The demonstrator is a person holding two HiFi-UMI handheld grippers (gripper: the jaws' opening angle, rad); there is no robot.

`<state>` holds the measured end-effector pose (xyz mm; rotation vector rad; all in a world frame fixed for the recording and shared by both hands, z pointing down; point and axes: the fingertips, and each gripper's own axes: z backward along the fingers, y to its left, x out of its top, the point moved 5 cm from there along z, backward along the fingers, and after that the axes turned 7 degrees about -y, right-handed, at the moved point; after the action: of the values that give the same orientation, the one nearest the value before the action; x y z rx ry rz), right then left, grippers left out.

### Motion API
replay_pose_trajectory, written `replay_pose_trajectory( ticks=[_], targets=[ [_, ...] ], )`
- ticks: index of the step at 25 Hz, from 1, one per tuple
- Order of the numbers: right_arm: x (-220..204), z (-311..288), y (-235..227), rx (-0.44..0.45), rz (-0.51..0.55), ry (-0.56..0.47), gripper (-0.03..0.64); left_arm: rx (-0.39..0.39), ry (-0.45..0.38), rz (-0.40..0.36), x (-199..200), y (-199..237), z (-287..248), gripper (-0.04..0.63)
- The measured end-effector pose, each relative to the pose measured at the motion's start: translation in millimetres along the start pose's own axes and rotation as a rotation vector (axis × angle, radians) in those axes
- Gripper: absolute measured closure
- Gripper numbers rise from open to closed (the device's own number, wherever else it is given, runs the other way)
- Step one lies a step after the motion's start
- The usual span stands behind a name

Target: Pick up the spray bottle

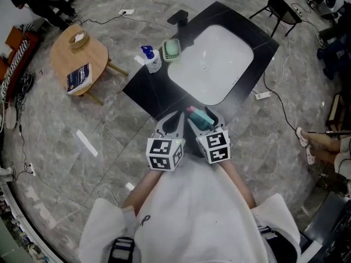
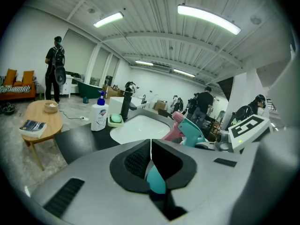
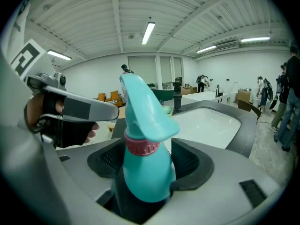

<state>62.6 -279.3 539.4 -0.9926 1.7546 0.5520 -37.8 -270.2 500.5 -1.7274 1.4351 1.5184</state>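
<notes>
right tongs (image 3: 146, 157) clamped on the spray bottle (image 3: 149, 172): pads grip the teal body on both sides, just below the pink collar (image 3: 140, 146), with the teal spray head sticking out past the tips. in the head view the bottle is off the table (image 1: 147, 92), held over its near edge, just near of the white sink (image 1: 211, 64). left tongs (image 2: 150, 157) are together, pads touching with nothing between them. a small teal shape sits low behind the pads, can't tell what it is. left tongs sit just left of the bottle, close but not touching it.

labels: white pump bottle (image 1: 152, 59) with a blue pump stands at the sink's left, with a green soap dish (image 1: 171, 49) beside it. its label is blue print, too small to read. the book (image 1: 79, 78) on the round wooden side table (image 1: 97, 51), far left, has a cover that's not legible. the marker cubes on both tongs show only black-and-white square patterns, no text.
</notes>
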Motion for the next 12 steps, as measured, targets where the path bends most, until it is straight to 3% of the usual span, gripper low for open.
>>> replay_pose_trajectory(
  ticks=[12],
  targets=[
    [-0.2, -1.2, -0.1, -0.018, -0.002, -0.005, 0.304, 0.01, -0.003, 0.007, -1.3, 6.0, 3.0, 0.566]
  ],
)
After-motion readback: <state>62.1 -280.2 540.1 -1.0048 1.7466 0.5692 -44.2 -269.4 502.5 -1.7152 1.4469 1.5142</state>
